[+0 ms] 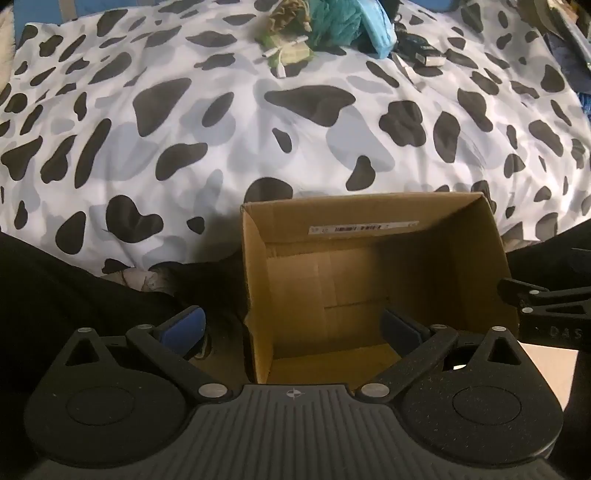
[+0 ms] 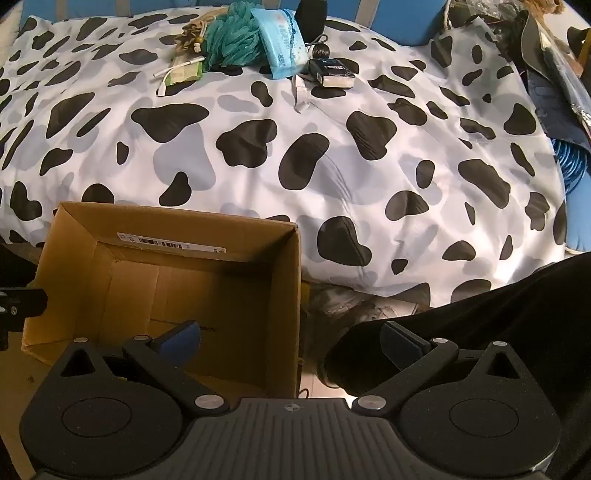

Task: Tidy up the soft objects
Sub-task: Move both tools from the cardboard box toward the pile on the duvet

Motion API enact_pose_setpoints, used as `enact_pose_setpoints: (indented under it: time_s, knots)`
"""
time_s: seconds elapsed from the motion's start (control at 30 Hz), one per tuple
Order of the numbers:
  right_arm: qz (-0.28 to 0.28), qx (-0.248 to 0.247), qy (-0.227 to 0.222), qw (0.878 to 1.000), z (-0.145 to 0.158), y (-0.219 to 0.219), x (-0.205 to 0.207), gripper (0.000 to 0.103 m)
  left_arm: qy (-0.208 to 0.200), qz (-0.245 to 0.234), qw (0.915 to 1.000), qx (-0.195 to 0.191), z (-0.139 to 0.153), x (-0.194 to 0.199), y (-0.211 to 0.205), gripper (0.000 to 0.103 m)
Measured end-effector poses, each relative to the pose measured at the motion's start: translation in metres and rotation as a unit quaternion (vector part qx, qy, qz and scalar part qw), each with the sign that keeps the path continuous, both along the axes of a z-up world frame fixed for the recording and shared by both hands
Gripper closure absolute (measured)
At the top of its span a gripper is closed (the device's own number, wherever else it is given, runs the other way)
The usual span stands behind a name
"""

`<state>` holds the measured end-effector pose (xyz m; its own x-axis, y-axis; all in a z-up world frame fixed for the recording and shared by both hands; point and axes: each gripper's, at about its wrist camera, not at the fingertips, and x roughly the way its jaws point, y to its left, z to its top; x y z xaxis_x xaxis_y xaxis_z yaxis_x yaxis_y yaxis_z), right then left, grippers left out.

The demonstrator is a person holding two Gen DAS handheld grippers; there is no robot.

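An open, empty cardboard box (image 1: 373, 236) (image 2: 173, 236) stands on the floor against the bed. A teal mesh sponge (image 1: 334, 22) (image 2: 232, 35), a light blue tissue pack (image 1: 376, 29) (image 2: 282, 40) and a small brown-green soft item (image 1: 286, 18) (image 2: 190, 33) lie at the bed's far edge. My left gripper (image 1: 293, 326) is open and empty, hovering over the box's left wall. My right gripper (image 2: 290, 338) is open and empty over the box's right wall.
The bed has a cow-print cover (image 1: 184, 122) (image 2: 369, 147). A green packet with a white cable (image 2: 181, 74), a black box (image 2: 330, 72) and a white cable (image 2: 299, 92) lie near the soft items. Clutter and a blue cable (image 2: 570, 158) sit at the right. Black-clothed legs (image 2: 498, 314) flank the box.
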<state>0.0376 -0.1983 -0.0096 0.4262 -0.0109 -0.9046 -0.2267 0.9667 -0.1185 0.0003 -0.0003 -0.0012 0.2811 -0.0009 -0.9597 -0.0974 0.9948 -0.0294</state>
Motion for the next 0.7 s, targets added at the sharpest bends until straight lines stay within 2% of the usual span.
enact_pose_setpoints:
  time_s: [0.1, 0.23, 0.37, 0.57, 0.6, 0.7]
  knots:
    - [0.005, -0.006, 0.012, 1.0, -0.004, 0.001, 0.002, 0.0, 0.003, -0.002, 1.0, -0.004, -0.001, 0.001, 0.0, 0.0]
    - [0.014, 0.009, 0.011, 1.0, 0.001, 0.004, 0.005, 0.0, 0.005, -0.006, 0.9999, -0.01, 0.0, 0.004, 0.001, 0.0]
    - [0.022, 0.016, 0.016, 1.0, 0.003, 0.007, 0.01, 0.0, -0.005, -0.003, 0.9998, -0.021, 0.004, 0.003, 0.0, 0.0]
    - [0.027, 0.016, 0.025, 0.999, 0.006, 0.008, 0.018, 0.0, -0.038, -0.006, 0.9988, -0.029, 0.013, 0.007, -0.002, 0.0]
    - [0.029, 0.011, 0.024, 0.999, 0.006, 0.009, 0.019, 0.0, -0.049, -0.006, 0.9979, -0.041, 0.016, 0.007, -0.001, 0.0]
    - [0.039, 0.007, 0.015, 0.999, 0.011, 0.01, 0.025, 0.0, -0.044, -0.009, 0.9986, -0.029, 0.017, 0.013, -0.002, 0.0]
